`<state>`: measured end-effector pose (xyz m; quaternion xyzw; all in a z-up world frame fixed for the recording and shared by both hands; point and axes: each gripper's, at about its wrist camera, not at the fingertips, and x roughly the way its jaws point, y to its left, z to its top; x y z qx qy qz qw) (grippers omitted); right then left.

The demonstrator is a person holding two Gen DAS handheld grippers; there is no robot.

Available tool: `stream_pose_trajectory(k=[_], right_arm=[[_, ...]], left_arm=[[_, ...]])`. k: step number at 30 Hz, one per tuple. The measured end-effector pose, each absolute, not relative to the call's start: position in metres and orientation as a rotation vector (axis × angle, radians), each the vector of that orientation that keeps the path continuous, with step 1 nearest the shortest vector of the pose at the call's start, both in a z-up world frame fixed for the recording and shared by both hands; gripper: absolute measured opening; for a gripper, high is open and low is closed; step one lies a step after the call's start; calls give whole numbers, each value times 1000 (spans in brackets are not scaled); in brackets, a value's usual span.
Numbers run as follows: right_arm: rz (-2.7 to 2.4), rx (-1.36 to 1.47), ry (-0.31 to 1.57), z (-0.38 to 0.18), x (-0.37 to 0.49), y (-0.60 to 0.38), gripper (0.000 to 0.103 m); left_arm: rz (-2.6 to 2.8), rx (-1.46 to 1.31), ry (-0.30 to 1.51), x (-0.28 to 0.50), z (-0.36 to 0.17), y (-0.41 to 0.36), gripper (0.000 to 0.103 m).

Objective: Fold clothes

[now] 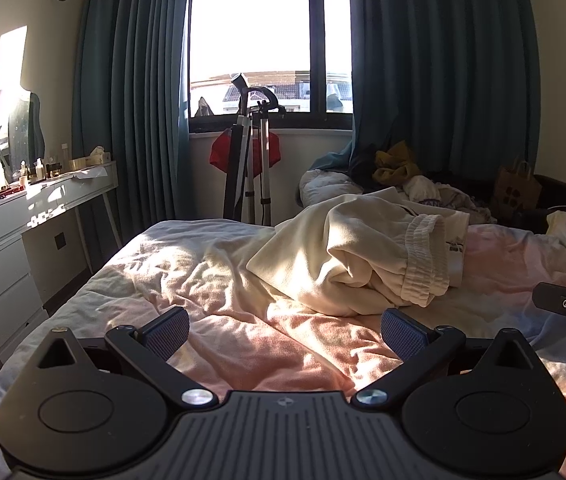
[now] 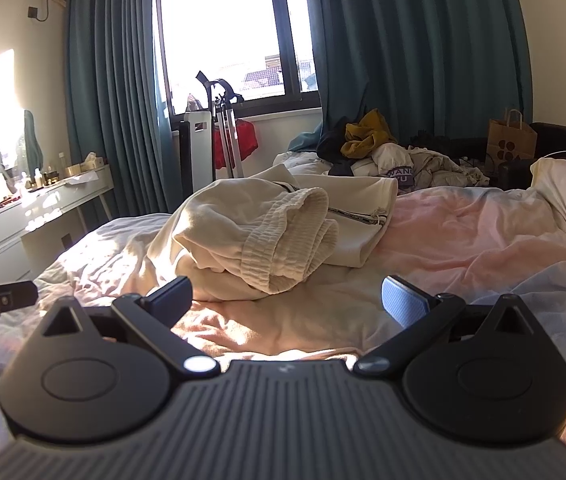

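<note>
A cream garment with a ribbed elastic waistband (image 1: 363,256) lies crumpled in a heap on the bed, ahead of both grippers; it also shows in the right wrist view (image 2: 271,232). My left gripper (image 1: 285,334) is open and empty, low over the pink and white bedsheet (image 1: 203,280), just short of the garment. My right gripper (image 2: 287,302) is open and empty, also just short of the heap. Each gripper shows at the edge of the other's view.
A pile of other clothes (image 2: 383,152) lies at the far side of the bed by the teal curtains. A white dresser (image 1: 23,216) with bottles stands left. A folded metal stand (image 1: 251,160) is under the window. A paper bag (image 2: 511,140) sits far right.
</note>
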<state>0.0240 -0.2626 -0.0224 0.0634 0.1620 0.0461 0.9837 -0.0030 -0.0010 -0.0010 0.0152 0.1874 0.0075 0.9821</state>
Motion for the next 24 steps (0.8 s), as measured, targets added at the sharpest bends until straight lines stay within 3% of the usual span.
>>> stream_pose_trajectory(k=[15,24], right_arm=[[32,126,333,-19,21,-271,103],[-53,175,374,-25,25,-295,103]], left_arm=[[-16,86,351,1,-12,-18,101],[-65,196,326,70,-7,-77,101]])
